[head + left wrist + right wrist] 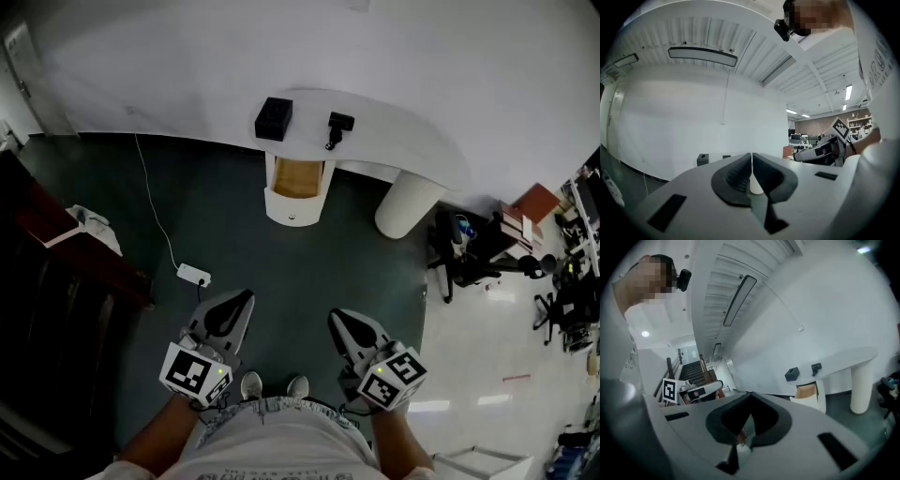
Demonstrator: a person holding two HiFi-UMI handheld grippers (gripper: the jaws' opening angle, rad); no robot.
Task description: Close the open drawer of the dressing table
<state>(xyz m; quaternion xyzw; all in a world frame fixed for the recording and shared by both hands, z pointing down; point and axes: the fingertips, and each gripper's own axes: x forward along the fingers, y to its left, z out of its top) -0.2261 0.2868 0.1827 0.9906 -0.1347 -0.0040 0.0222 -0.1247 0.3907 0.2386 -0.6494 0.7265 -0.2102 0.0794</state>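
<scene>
The white dressing table (375, 122) stands against the far wall, and its drawer (296, 187) is pulled out, showing a wooden inside. A black box (273, 118) and a small black object (338, 125) rest on the tabletop. My left gripper (246, 297) and right gripper (335, 317) hang side by side near my body, well short of the drawer, both shut and holding nothing. In the right gripper view the open drawer (808, 395) appears beyond the right gripper (750, 394). In the left gripper view the left gripper (751, 159) has its pads pressed together, with the black box (702, 159) far off.
A white power strip (194, 276) with a cable lies on the dark green floor, left of the path. Dark wooden furniture (75, 253) stands at the left. The table's round leg (409, 208) and a black office chair (464, 248) are at the right.
</scene>
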